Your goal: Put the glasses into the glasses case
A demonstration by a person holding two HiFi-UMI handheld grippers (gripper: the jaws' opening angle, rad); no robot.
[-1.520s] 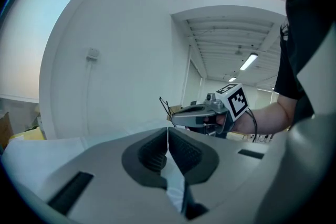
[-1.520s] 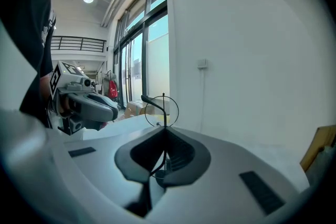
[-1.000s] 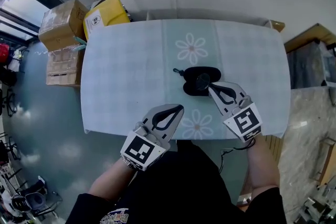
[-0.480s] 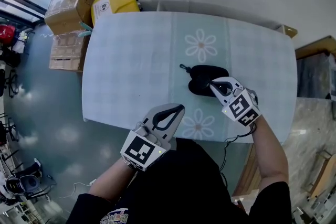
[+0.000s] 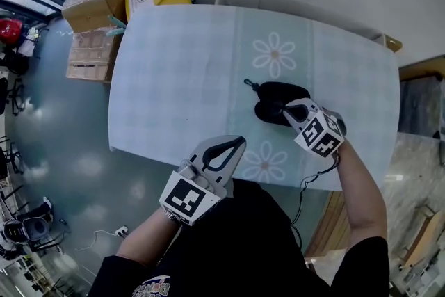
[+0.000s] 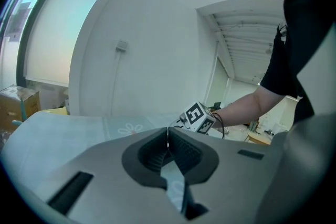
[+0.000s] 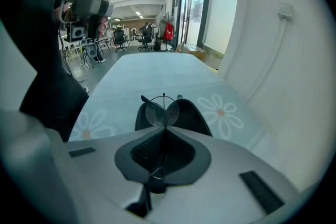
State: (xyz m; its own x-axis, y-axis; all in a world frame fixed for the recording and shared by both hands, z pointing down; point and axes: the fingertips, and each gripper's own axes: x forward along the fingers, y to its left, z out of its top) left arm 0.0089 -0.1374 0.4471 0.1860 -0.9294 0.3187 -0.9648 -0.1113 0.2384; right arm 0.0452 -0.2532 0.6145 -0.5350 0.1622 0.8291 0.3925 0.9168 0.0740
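**A:** Entry one, right gripper: jaws closed on a thin part of the glasses, which hang just above the open glasses case on the table.

**B:** Entry two, left gripper: jaws together, nothing between them, held off the table's near edge (idle).

**A:** Hazards?

**B:** The grip is narrow, so the frame could pivot or slip if it is jolted. If let go off-centre, a temple could catch on the case rim and stop the glasses seating. A hard descent could shift the light case.

**A:** Orientation?

**B:** The lenses face back toward the right gripper, nearly flat-on. The long axis runs across the jaws, left to right in the right gripper view, seemingly matching the case's length, though the overlap of the lenses makes that uncertain.
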